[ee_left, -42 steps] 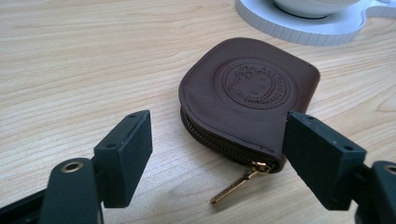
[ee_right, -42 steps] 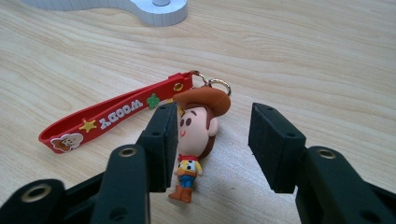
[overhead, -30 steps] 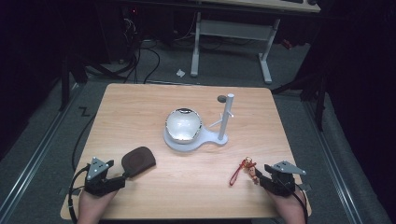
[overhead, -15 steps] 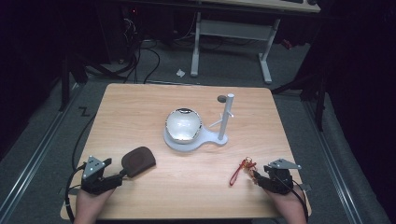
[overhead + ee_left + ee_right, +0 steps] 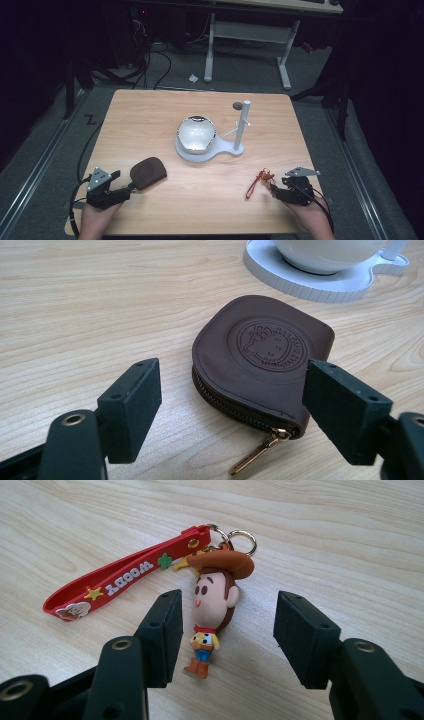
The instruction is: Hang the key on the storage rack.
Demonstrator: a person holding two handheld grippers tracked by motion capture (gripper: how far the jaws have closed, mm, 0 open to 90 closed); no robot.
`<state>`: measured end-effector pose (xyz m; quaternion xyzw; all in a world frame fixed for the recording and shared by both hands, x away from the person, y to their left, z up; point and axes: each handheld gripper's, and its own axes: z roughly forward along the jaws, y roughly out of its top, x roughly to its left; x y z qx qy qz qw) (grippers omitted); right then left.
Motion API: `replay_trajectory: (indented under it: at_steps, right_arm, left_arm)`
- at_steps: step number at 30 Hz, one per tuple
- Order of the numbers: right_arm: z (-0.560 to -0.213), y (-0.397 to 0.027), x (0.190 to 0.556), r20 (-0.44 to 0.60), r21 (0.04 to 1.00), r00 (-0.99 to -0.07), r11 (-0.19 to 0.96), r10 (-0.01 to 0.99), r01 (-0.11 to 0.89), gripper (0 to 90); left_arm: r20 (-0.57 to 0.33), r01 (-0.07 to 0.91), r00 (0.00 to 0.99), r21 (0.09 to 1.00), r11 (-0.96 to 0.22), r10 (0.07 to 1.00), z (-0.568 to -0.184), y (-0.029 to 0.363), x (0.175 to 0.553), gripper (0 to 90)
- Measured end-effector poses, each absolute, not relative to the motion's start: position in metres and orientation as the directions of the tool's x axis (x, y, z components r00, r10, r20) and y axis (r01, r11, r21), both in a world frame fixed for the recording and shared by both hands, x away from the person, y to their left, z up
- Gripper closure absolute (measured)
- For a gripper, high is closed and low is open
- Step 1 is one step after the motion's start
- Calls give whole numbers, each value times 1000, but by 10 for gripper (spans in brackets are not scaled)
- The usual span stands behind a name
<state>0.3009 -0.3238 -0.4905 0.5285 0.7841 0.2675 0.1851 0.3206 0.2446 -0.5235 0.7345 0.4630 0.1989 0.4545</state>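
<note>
In the high view, the left gripper [image 5: 131, 186] lies low at the near left of the table [image 5: 150, 107], its tips right at the near edge of a brown pouch [image 5: 148, 172]. The right gripper [image 5: 272, 190] sits at the near right, with a red keychain [image 5: 259, 182] just ahead of its tips. Well beyond both, mid-table, a silver bowl [image 5: 196, 133] rests on a white stand [image 5: 235, 148] that has an upright post.

In the left gripper view, the jaws stand wide apart, pressing on nothing. The pouch [image 5: 264, 360] lies flat on the wood just ahead of them and partly between the tips, closer to the right-hand jaw, its zip pull pointing back toward the gripper. The white stand [image 5: 320, 285] sits farther ahead.

In the right gripper view, the jaws have just been opening and now stand wide. The keychain's cowboy figure [image 5: 214, 605] lies between them, touching neither pad clearly, nearer the left-hand one. Its red strap [image 5: 120, 577] runs off ahead and to the left, joined at a metal ring [image 5: 243, 539].
</note>
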Motion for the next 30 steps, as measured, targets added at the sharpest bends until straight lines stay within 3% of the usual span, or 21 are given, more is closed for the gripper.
replay_trajectory:
  at_steps: [30]
  right_arm:
    - [-472, -302, 319, -69, 394, -492, 477, 868, 786, 412]
  left_arm:
    - [-145, 516, 502, 841, -161, 853, -526, 245, 322, 239]
